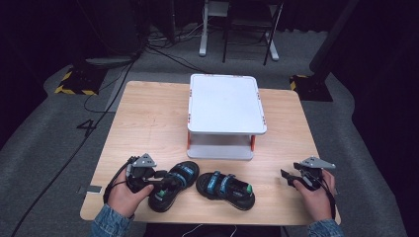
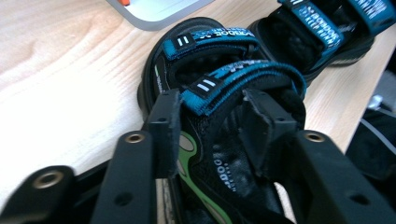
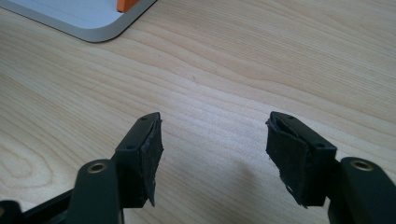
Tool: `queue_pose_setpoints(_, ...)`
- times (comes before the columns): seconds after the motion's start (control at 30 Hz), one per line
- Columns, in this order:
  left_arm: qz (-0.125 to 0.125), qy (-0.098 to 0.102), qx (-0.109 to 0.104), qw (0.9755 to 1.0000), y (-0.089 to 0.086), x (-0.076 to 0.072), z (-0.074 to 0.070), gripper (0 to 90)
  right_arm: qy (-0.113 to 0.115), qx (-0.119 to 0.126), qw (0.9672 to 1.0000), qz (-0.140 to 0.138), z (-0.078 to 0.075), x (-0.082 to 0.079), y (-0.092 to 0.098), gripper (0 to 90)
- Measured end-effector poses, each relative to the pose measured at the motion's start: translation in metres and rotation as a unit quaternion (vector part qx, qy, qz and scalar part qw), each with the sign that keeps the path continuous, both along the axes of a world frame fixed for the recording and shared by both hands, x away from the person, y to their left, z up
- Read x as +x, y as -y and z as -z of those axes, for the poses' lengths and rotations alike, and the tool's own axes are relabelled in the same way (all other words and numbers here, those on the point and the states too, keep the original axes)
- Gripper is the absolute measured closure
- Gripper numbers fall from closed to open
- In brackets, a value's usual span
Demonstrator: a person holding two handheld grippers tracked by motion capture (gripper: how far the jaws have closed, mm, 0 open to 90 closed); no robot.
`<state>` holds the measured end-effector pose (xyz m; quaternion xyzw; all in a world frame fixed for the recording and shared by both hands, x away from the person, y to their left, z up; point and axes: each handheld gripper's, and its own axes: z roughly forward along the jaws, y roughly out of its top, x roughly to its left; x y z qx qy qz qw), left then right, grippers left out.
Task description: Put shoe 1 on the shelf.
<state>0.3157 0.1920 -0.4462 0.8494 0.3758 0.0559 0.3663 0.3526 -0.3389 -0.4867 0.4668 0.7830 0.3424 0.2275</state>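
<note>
Two black sandals with blue straps lie side by side near the table's front edge. My left gripper is shut on the heel end of the left sandal. In the left gripper view its jaws pinch the left sandal just behind the rear blue strap, above the green insole. The right sandal lies untouched close beside it. My right gripper hovers open over bare wood at the front right, with nothing between its fingers.
A white two-level rack with orange posts stands at the middle back of the wooden table. Cables, a chair and stand legs are on the grey floor beyond the table.
</note>
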Motion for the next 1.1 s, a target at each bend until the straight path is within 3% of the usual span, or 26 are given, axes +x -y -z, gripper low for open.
queue_pose_setpoints(0.03, -0.008, 0.005, 0.016, 0.9998, 0.0, 0.0, 0.0, 76.2, -0.001, 0.0, 1.0, -0.001, 0.0, 0.0, 0.0, 37.4)
queue_pose_setpoints(0.13, -0.017, 0.0, 0.006, 0.9998, -0.004, 0.0, 0.001, 80.7, -0.001, 0.0, 1.0, -0.003, 0.0, 0.0, -0.001, 37.4)
queue_pose_setpoints(0.5, -0.027, 0.013, -0.001, 0.9995, -0.007, 0.001, -0.002, 82.0, -0.002, 0.001, 1.0, -0.004, 0.001, 0.001, -0.001, 37.4)
queue_pose_setpoints(0.73, -0.037, 0.048, -0.035, 0.9976, -0.006, 0.007, -0.019, 82.1, 0.005, -0.003, 1.0, -0.003, 0.0, -0.002, -0.001, 37.6)
queue_pose_setpoints(1.1, -0.042, 0.059, -0.064, 0.9953, 0.024, 0.032, -0.033, 82.1, 0.014, -0.006, 0.9998, 0.01, -0.001, -0.015, 0.005, 37.7)
